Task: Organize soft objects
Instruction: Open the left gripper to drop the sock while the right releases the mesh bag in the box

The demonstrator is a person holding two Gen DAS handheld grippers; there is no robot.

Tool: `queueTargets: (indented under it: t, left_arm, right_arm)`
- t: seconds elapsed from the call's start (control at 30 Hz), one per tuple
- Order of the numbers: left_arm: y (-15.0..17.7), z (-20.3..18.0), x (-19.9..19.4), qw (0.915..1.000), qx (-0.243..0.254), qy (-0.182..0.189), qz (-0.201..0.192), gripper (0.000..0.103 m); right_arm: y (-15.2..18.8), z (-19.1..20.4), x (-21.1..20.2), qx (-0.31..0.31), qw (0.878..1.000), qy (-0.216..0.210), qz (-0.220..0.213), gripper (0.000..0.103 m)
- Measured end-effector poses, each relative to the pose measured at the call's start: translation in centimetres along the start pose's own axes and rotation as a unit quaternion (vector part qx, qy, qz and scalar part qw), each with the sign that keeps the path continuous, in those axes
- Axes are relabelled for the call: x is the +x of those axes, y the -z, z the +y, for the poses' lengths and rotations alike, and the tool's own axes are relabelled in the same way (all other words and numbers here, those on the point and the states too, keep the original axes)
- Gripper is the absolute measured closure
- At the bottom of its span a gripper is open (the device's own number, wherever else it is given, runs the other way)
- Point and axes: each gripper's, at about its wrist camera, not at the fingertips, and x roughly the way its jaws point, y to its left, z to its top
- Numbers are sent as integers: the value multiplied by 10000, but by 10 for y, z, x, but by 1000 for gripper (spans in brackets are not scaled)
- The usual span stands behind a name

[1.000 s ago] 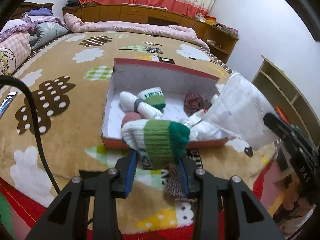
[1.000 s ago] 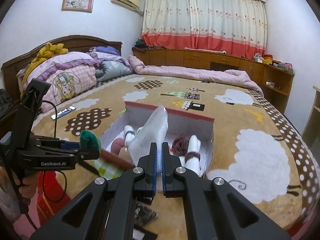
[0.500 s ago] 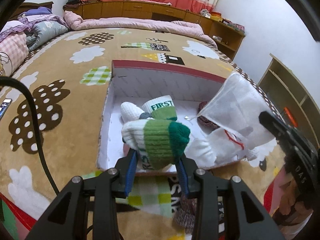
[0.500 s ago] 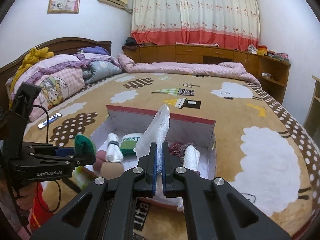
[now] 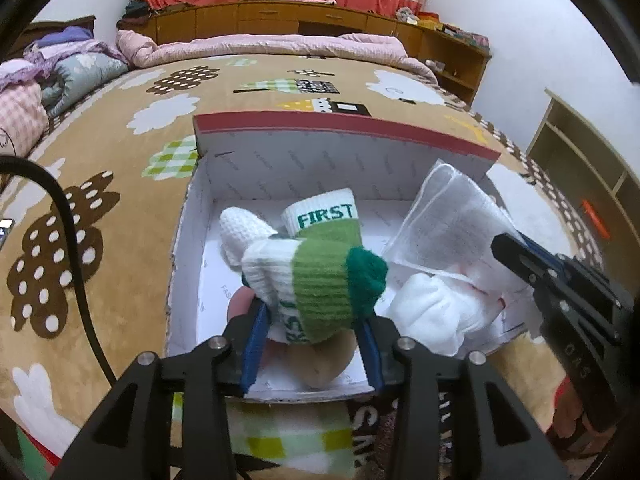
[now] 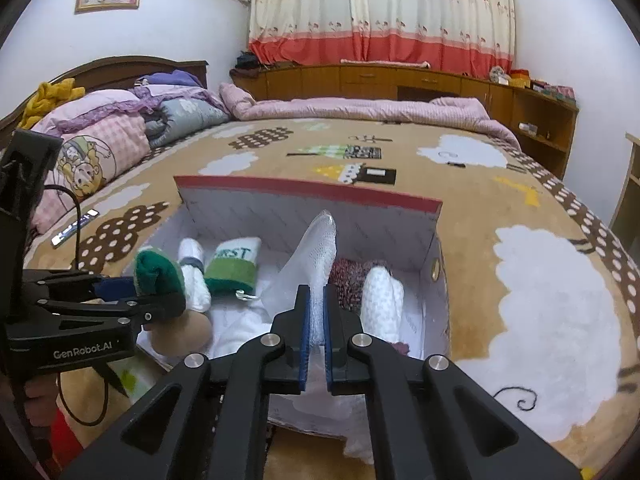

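Two black grippers hang over one open white cardboard box with a red rim [image 5: 348,126] on the brown cartoon-print bedspread [image 6: 540,280]. The left gripper [image 5: 312,344], jaws opening, has a rolled white-and-green sock [image 5: 320,280] between its pads; the right gripper [image 6: 316,336] is clamped on a white mesh bag [image 6: 320,248]. Inside lie a second rolled green "FIRST" sock [image 6: 234,262], two white rolls and one maroon knit bundle [image 6: 348,280].
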Motion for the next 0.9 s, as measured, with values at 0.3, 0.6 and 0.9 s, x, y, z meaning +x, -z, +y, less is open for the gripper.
queueTargets:
  t: [0.3, 0.6, 0.9]
  left_arm:
    - [2, 3, -3, 9999, -93, -40, 22, 41]
    - [8, 1, -19, 10000, -85, -34, -33, 41]
    - [15, -2, -36, 9998, -56, -30, -169, 33]
  right_arm:
    - [4, -2, -2, 89, 9999, -54, -6, 68]
    - [2, 1, -20, 105, 9997, -32, -215, 60]
    - [11, 7, -38, 133, 9994, -46, -310, 52]
